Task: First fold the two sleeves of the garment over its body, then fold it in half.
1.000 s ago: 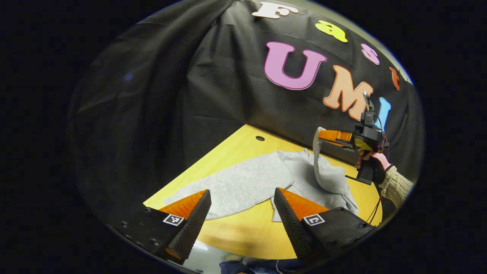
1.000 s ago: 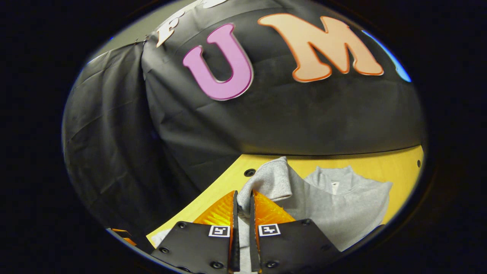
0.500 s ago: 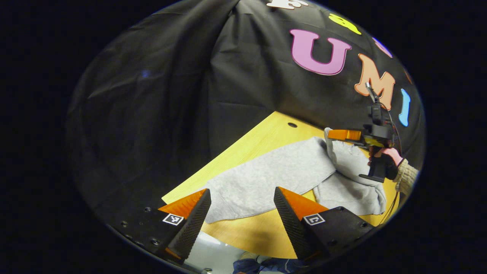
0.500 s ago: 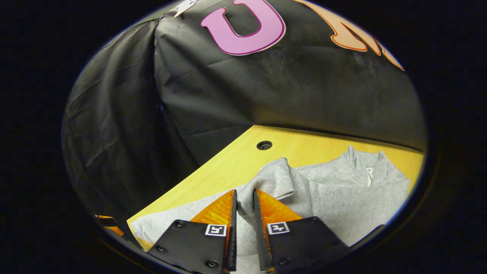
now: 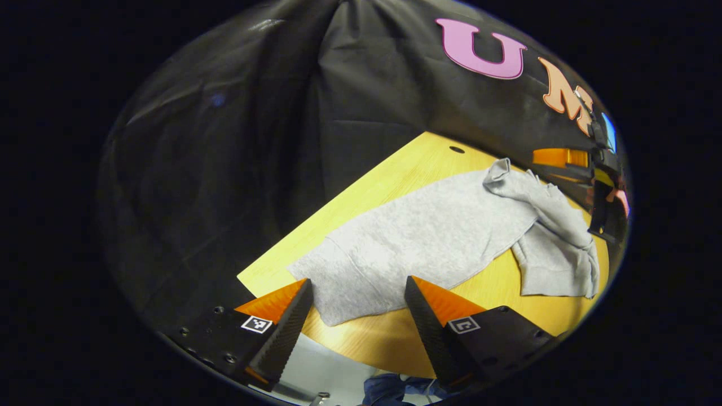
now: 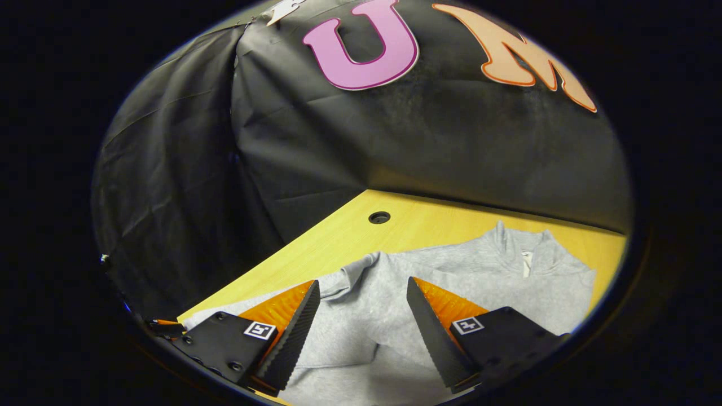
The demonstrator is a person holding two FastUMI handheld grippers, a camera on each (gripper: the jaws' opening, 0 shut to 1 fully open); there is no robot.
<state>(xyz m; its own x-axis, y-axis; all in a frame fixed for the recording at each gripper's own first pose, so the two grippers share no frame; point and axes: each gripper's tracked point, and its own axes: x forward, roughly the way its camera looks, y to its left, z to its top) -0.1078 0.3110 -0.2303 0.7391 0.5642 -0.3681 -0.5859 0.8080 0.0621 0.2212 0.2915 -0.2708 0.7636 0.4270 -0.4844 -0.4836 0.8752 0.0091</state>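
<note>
Left gripper, jaws wide and empty, hovers off the hem of the grey sweatshirt lying lengthwise on the table. Right gripper, also spread empty, hangs over its folded sleeve, likely nearer.

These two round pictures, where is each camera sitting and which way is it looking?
Left gripper view: rides on the left gripper, looking along its open fingers across the wooden table at the grey garment; the right gripper shows farther off.
Right gripper view: rides on the right gripper, looking down its open fingers onto the garment, collar towards the wall.
Shared: the garment, the table and its round hole.
</note>
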